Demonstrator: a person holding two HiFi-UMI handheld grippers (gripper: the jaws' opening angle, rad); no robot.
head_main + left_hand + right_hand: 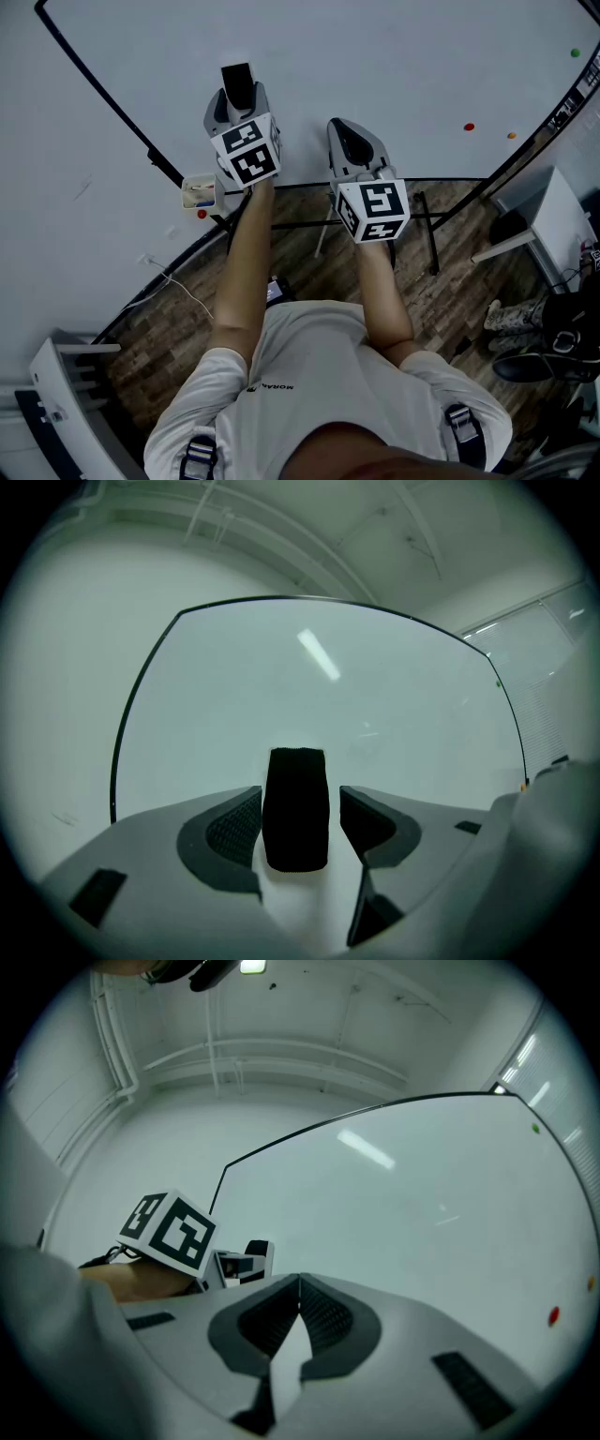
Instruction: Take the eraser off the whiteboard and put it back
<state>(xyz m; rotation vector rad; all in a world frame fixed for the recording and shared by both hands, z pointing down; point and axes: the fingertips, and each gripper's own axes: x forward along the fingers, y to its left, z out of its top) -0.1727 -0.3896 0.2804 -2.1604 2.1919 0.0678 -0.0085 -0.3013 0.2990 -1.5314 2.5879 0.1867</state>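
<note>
This looks like an office or a work room. A big whiteboard (pixel 375 56) stands on metal legs (pixel 427 230) on a brown wood floor (pixel 178 328). Little round magnets (pixel 469 127) stick to it, and a small box (pixel 200 192) hangs on its edge. A white table (pixel 548 216) stands off to one side. The walls (pixel 66 169) are plain white. Bare pipes (pixel 281 1054) run under the ceiling near a bright lamp (pixel 251 967).

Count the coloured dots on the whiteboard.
3: green dot near the right edge, red dot and orange dot below it. Another red spot by the tray may be a fourth.
</note>
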